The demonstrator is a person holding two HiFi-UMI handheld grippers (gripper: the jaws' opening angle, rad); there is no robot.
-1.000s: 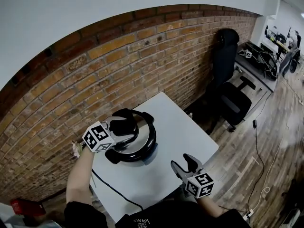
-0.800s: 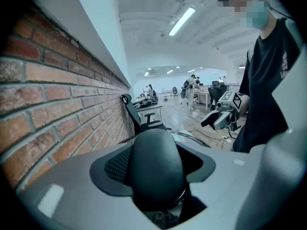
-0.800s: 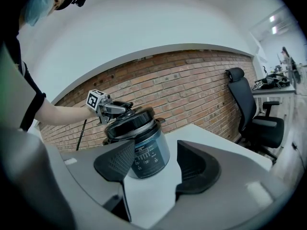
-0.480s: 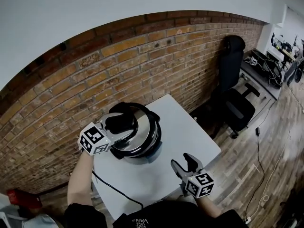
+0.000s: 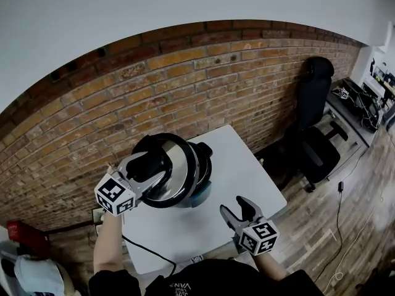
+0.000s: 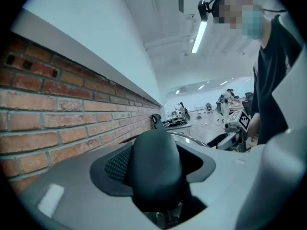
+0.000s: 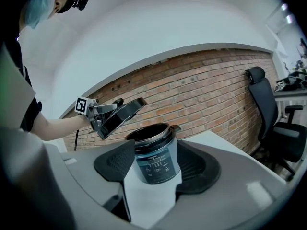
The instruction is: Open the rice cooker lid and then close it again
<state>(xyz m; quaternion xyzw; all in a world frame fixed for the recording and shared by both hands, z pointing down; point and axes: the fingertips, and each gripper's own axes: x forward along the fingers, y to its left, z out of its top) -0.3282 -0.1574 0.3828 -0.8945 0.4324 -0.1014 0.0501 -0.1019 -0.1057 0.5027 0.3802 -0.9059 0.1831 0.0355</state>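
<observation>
Lid hangs tilted at the cooker's 9 o'clock, left hand-held gripper clamped on its handle, baring the pot mouth. Right hand-held gripper, jaws apart and empty, hovers at 5 o'clock over the worktop, likely spare.

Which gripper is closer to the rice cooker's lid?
Left. The left gripper is shut on the lid, tilted above the rice cooker; the right gripper hangs open near the front of the table, well apart.
</observation>
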